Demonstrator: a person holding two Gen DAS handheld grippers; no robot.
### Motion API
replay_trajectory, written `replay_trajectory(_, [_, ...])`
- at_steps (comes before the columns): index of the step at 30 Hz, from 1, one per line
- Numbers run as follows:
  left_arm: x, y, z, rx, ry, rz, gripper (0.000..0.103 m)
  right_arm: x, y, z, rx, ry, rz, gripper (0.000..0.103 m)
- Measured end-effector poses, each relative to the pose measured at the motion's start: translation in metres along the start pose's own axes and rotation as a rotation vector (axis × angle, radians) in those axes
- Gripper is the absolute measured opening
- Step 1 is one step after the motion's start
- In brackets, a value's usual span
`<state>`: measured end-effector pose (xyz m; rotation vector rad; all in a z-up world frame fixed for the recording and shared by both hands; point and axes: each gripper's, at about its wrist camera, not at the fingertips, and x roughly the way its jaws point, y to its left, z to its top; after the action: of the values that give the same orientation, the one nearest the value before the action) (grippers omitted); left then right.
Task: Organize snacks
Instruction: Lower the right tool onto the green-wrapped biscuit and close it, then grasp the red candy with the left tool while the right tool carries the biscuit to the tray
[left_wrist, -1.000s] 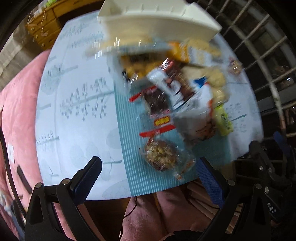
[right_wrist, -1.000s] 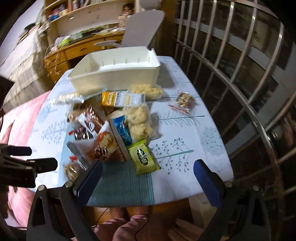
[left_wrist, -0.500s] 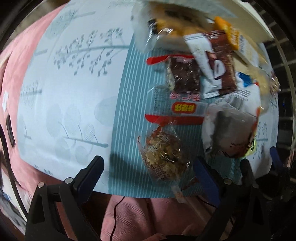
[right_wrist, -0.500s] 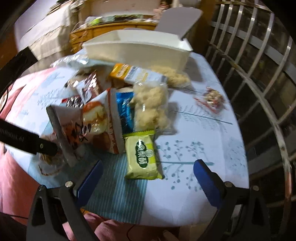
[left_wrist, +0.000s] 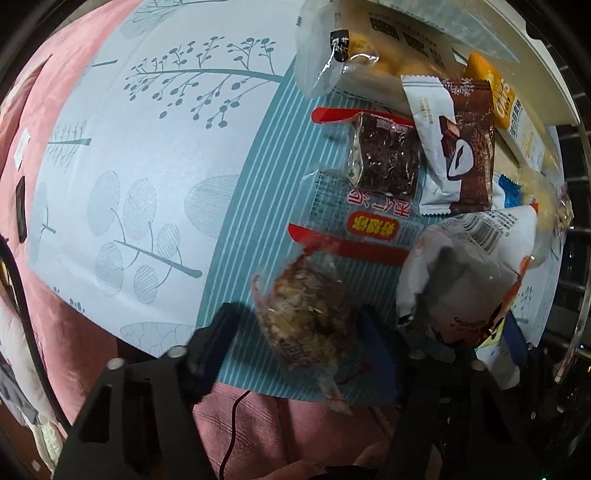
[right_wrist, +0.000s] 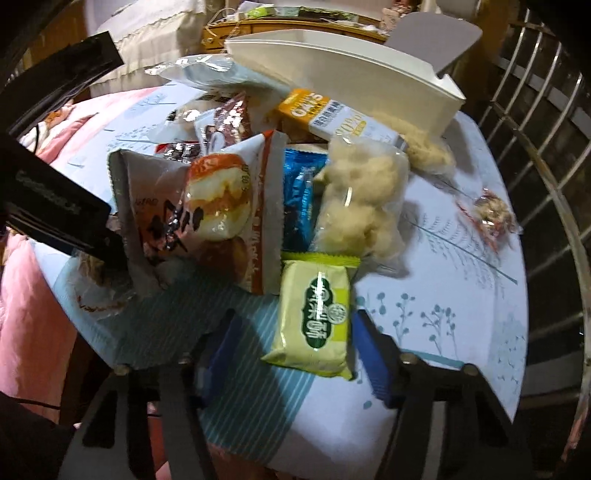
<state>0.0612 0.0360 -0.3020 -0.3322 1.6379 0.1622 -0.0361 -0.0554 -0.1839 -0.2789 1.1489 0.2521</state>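
Right wrist view: white bin (right_wrist: 369, 79) at the table's (right_wrist: 461, 295) far edge looks empty, with the snacks piled in front of it, so basically nothing's sorted. Right tongs (right_wrist: 291, 363) wide around the green packet (right_wrist: 317, 317); left tongs (left_wrist: 299, 343) straddle the nut cluster bag (left_wrist: 303, 325), both at the near edge.

Pale blue tablecloth (left_wrist: 155, 155) with teal branches; yellow-green packet (right_wrist: 314, 321)

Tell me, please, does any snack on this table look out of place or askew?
Yes. One small clear packet with red trim lies alone near the table's far right side, apart from the pile. In the pile itself, the white and orange bun bag sits tilted, propped on other packets. The white plastic bin holds no snack that shows here.
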Motion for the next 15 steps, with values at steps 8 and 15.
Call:
replay_trajectory(8, [-0.022,-0.013,0.003,-0.054,0.015,0.014,0.046,0.001,-0.024,0.006,0.021,0.039,0.079,0.037])
replay_trajectory(15, [-0.056,-0.014,0.014,-0.052,0.027,0.051,0.045,-0.006,-0.044,0.009,-0.016,0.091,0.128,0.036])
